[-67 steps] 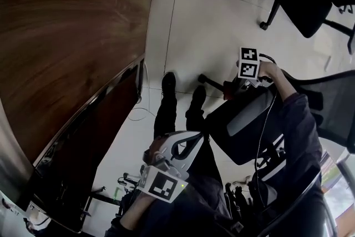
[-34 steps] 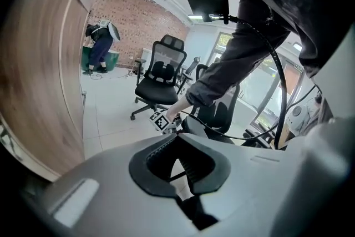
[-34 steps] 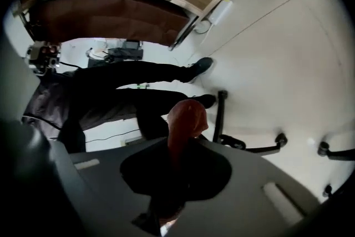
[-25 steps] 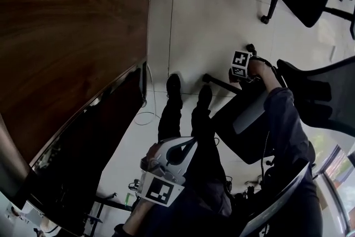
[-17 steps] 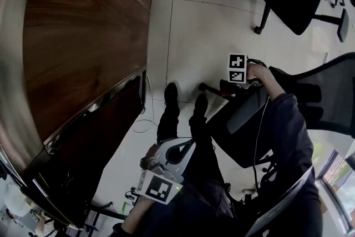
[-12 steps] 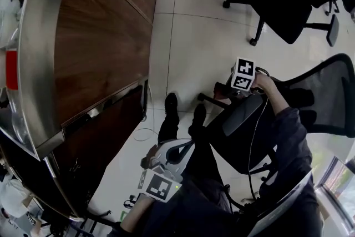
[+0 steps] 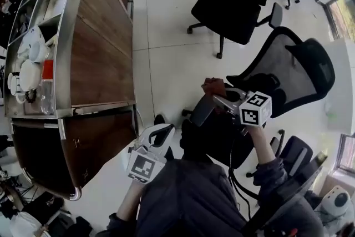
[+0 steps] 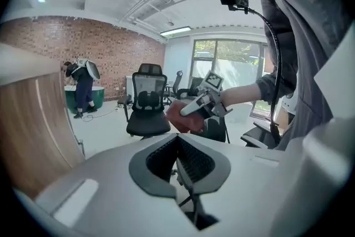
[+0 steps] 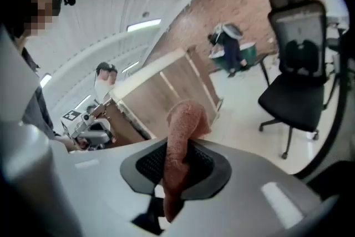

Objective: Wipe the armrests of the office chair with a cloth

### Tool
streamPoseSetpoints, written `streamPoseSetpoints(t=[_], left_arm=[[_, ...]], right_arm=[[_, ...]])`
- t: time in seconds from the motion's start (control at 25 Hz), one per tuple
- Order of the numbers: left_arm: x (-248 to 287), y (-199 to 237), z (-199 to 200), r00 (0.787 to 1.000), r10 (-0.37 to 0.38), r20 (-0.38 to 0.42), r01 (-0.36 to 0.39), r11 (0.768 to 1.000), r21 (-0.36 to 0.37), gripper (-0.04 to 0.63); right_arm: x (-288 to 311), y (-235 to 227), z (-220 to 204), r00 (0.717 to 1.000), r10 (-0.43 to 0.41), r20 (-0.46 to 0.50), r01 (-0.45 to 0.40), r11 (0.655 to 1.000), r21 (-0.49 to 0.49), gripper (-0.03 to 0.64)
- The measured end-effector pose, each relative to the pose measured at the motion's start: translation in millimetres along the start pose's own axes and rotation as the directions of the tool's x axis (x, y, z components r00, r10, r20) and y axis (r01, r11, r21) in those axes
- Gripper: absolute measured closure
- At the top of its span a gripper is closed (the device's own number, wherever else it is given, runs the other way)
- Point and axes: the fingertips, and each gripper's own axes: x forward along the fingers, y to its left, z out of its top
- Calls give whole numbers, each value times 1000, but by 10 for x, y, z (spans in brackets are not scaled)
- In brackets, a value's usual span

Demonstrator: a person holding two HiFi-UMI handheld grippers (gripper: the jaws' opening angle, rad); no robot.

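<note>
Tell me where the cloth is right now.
The reddish-brown cloth is clamped in the right gripper, just right of centre in the head view, next to the grey armrest of the mesh-backed office chair.

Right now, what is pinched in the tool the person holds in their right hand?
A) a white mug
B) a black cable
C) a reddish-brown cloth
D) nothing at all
C: the right gripper view shows a reddish-brown cloth clamped between the jaws of the right tool, with its folded end sticking out past them.
</note>
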Motion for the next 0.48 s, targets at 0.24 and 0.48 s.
streamPoseSetpoints(t=[0.24, 0.48], left_arm=[[230, -625, 446, 985, -170, 9, 167, 975, 148, 580], [319, -1310, 590, 939, -343, -16, 337, 911, 238, 580]], right_arm=[[-1057, 787, -23, 933, -248, 262, 278, 957, -82, 559], [-1456, 1276, -280, 856, -406, 320, 481, 854, -201, 558]])
